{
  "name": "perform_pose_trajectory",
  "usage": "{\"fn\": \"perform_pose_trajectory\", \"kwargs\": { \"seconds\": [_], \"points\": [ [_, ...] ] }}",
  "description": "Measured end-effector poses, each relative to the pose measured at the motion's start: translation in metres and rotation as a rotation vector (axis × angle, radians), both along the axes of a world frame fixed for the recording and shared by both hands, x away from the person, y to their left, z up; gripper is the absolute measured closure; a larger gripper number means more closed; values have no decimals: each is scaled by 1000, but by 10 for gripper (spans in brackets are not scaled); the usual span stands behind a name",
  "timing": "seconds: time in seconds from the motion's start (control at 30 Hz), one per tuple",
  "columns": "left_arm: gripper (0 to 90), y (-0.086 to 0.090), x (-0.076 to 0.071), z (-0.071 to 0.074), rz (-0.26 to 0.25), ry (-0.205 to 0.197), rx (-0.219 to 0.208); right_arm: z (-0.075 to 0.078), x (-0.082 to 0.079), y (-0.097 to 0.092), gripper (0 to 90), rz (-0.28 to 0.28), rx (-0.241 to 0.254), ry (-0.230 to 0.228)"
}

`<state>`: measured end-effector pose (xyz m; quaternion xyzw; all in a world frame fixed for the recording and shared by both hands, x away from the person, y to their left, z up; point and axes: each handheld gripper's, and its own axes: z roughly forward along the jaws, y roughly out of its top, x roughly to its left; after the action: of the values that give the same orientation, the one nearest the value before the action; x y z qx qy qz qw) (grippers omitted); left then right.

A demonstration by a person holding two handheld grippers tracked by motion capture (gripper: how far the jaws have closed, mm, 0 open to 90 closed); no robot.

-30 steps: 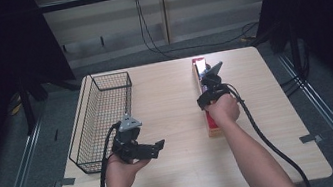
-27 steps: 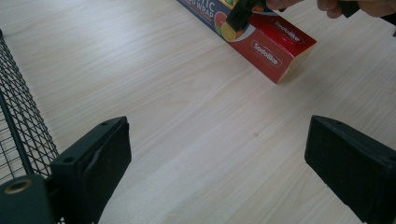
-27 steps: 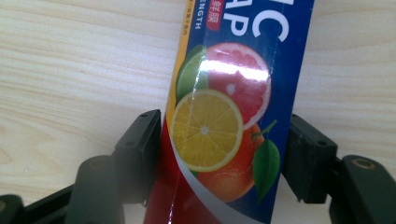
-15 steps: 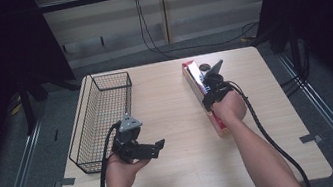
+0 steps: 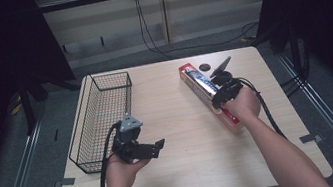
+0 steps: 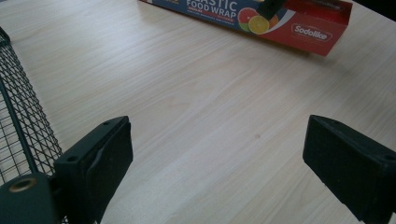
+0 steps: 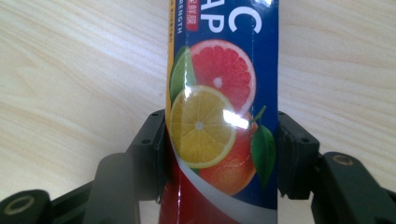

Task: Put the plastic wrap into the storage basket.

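A long plastic food wrap box [image 5: 196, 81], blue and red with citrus pictures, lies slantwise on the right half of the table. My right gripper [image 5: 220, 96] is shut on it near its middle. In the right gripper view both pads press the box [image 7: 219, 70] from its two sides at the lemon picture, with the gripper [image 7: 222, 158] around it. My left gripper [image 5: 158, 148] is held low over the table beside the wire basket, open with nothing between its fingers. The left gripper view looks past that gripper [image 6: 219, 163] to the red end of the box [image 6: 299, 23].
A black wire basket [image 5: 110, 74] stands along the table's left side, and its mesh [image 6: 18, 116] is close to my left gripper. A small black round object [image 5: 205, 66] lies at the far edge beyond the box. Bare wood [image 5: 187, 171] spreads between the hands.
The right gripper has closed on the box and turned it, so its far end has swung left and its near end right. The left hand has stayed put.
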<state>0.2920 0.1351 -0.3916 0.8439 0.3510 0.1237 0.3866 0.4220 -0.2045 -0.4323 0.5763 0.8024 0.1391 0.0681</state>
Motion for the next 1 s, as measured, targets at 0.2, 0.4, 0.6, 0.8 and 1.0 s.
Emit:
{"fn": "perform_pose_trajectory", "kwargs": {
  "seconds": [0.2,0.4,0.6,0.8,1.0],
  "points": [
    [85,-2,-1,2,4,-11,-8,10,-6,-5,461,29,39,-23],
    [86,-9,-1,2,-20,-6,19,23,-13,-8,463,69,77,-41],
    [86,-14,4,9,-25,-1,25,35,-21,-14,464,105,108,-76],
    [87,-22,11,18,-60,-8,54,45,-29,-18,466,152,134,-98],
    [85,-30,22,34,-110,-11,59,55,-39,-14,468,223,142,-115]
  ]
}}
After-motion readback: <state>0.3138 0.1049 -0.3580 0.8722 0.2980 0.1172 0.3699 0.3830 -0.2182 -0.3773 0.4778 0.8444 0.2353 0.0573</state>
